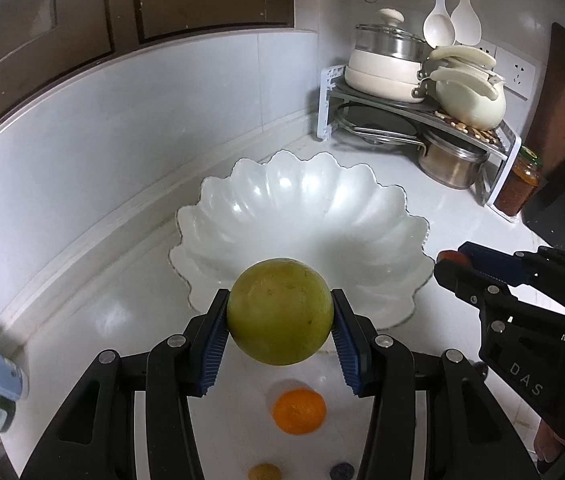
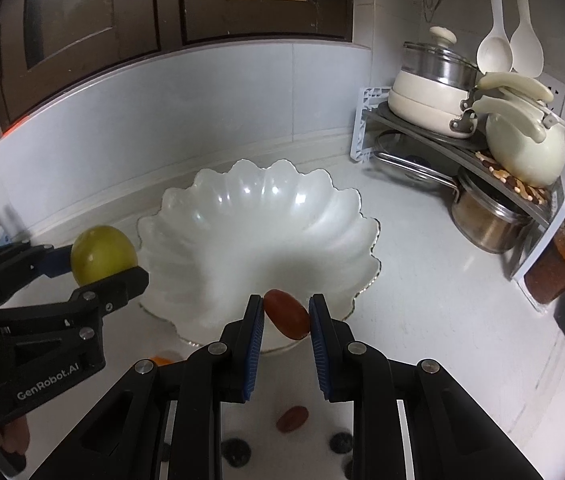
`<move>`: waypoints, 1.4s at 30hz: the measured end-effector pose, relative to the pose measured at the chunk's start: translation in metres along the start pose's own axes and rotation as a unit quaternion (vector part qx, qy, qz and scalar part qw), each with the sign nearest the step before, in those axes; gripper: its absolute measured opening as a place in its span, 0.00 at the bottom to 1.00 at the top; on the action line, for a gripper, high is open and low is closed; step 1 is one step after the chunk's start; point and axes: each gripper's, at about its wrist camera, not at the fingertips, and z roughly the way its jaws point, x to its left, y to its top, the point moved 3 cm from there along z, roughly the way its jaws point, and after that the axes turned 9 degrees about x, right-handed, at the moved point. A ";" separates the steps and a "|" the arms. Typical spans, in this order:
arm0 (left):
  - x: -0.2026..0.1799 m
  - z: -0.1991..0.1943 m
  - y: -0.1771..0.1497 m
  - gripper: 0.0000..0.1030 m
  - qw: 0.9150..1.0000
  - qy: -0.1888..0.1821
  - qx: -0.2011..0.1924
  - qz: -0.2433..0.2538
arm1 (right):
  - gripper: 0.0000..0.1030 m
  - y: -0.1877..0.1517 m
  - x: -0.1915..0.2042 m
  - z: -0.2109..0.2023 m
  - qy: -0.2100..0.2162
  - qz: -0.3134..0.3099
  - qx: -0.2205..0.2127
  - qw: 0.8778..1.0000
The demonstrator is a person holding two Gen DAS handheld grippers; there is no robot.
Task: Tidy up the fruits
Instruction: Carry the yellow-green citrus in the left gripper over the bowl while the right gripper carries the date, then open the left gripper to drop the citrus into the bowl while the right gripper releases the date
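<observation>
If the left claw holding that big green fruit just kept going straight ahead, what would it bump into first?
Most likely the white scalloped glass bowl: it sits directly ahead of the left gripper and its round green fruit. Depth is uncertain; the fruit may pass over the near rim and meet the inside.

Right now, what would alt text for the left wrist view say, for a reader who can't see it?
The left tool grips a green round fruit above the near rim of an empty white scalloped bowl on a white counter. An orange lies on the counter below, and the right tool enters from the right, holding a small red fruit.
</observation>
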 end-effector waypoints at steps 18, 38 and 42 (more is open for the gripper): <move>0.013 0.046 0.016 0.47 0.999 -0.015 0.043 0.005 | 0.24 0.011 0.002 0.043 0.010 0.004 0.048 0.999; 0.022 0.046 0.016 0.70 0.999 0.012 0.036 -0.002 | 0.56 0.014 -0.002 0.047 -0.020 0.027 0.062 0.998; 0.025 0.039 0.016 0.76 0.999 0.021 0.028 -0.007 | 0.61 0.014 -0.005 0.044 -0.035 0.037 0.058 0.997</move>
